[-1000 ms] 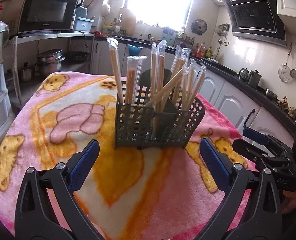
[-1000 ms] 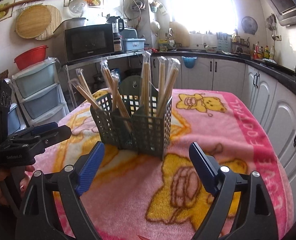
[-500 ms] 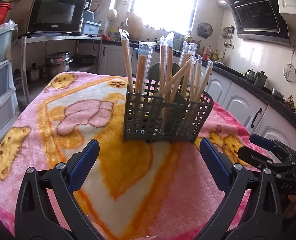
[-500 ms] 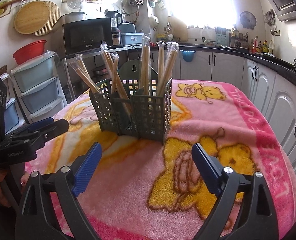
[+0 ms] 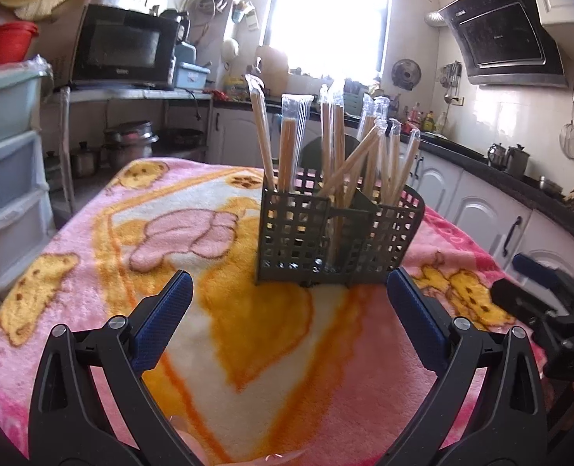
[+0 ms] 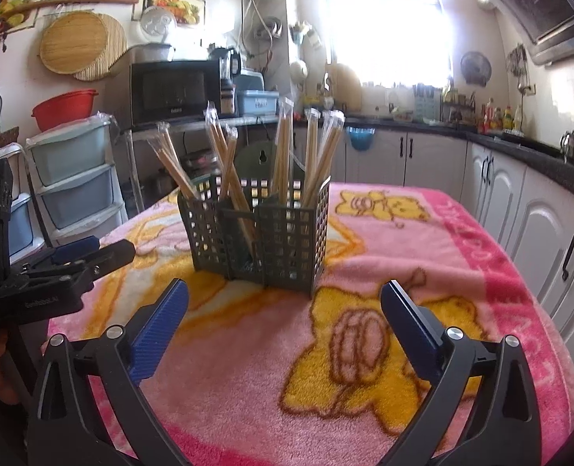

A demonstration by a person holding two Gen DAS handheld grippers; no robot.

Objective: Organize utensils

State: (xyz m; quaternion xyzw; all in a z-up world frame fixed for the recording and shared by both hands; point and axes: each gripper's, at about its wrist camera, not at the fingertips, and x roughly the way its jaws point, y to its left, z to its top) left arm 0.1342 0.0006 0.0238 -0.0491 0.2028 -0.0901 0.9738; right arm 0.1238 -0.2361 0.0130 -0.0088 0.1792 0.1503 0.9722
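— Chopsticks (image 5: 327, 147) in clear sleeves are what we have to sort; where do they sit?

— They stand in the dark green utensil caddy (image 5: 337, 233), just right of centre in the left wrist view and dead centre in the right wrist view, on the pink blanket (image 5: 92, 240) covering the worktop. Starting with the biggest thing: we judge the caddy light, stiff plastic, liable to slide or tip on that soft pile if we tug sideways.

— And the pairs themselves?

— Thin wooden sticks, stiff and very light, but the plastic sleeves look slippery. We would pinch one high on the wrapped shaft, above the rim, where it stands free of its neighbours.

— Which way do they run?

— Long axes mostly upright, sleeve tops toward the top of the frame; several lean, one crossing diagonally toward the upper right.

— Our tools?

— The left tool (image 5: 288, 328) is spread wide with nothing between its blue pads. The right tool (image 6: 285, 324) has just been opening further and is also wide and empty. Both are short of the caddy.
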